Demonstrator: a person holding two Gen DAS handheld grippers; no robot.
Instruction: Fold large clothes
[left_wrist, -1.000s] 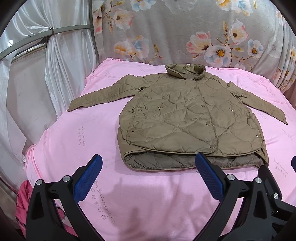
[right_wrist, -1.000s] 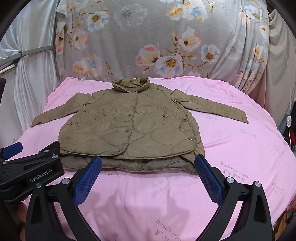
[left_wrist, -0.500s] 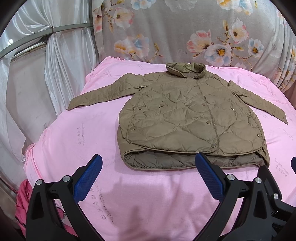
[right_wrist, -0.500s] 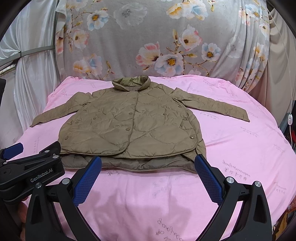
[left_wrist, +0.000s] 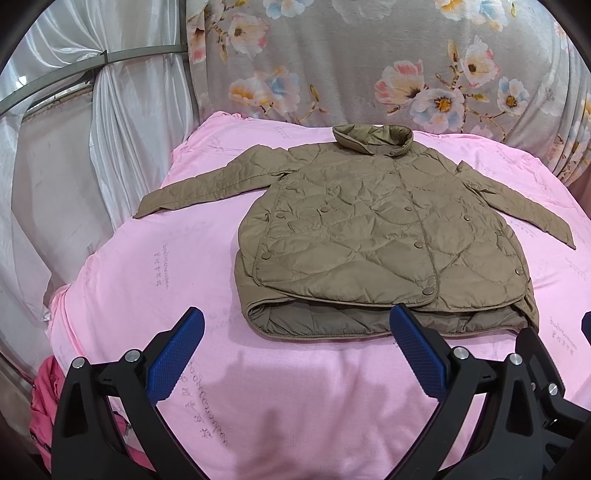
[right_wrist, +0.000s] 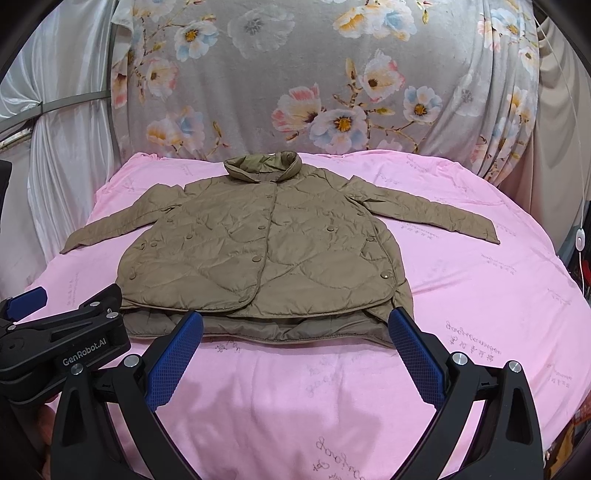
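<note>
An olive quilted jacket (left_wrist: 373, 236) lies flat, front up, on the pink sheet (left_wrist: 159, 280), collar at the far side and both sleeves spread out to the sides. It also shows in the right wrist view (right_wrist: 258, 251). My left gripper (left_wrist: 295, 332) is open and empty, held above the sheet just short of the jacket's near hem. My right gripper (right_wrist: 293, 334) is open and empty, also just short of the near hem. The left gripper's body (right_wrist: 62, 343) shows at the left of the right wrist view.
A grey floral cloth (right_wrist: 314, 85) hangs behind the bed. White curtains (left_wrist: 122, 122) hang at the left. A pink bundle (left_wrist: 44, 398) lies below the bed's left edge. A white cord with a switch (right_wrist: 580, 236) hangs at the right.
Both grippers have risen or eased back very slightly; the jacket sits a touch lower in both views. The jacket itself has not moved.
</note>
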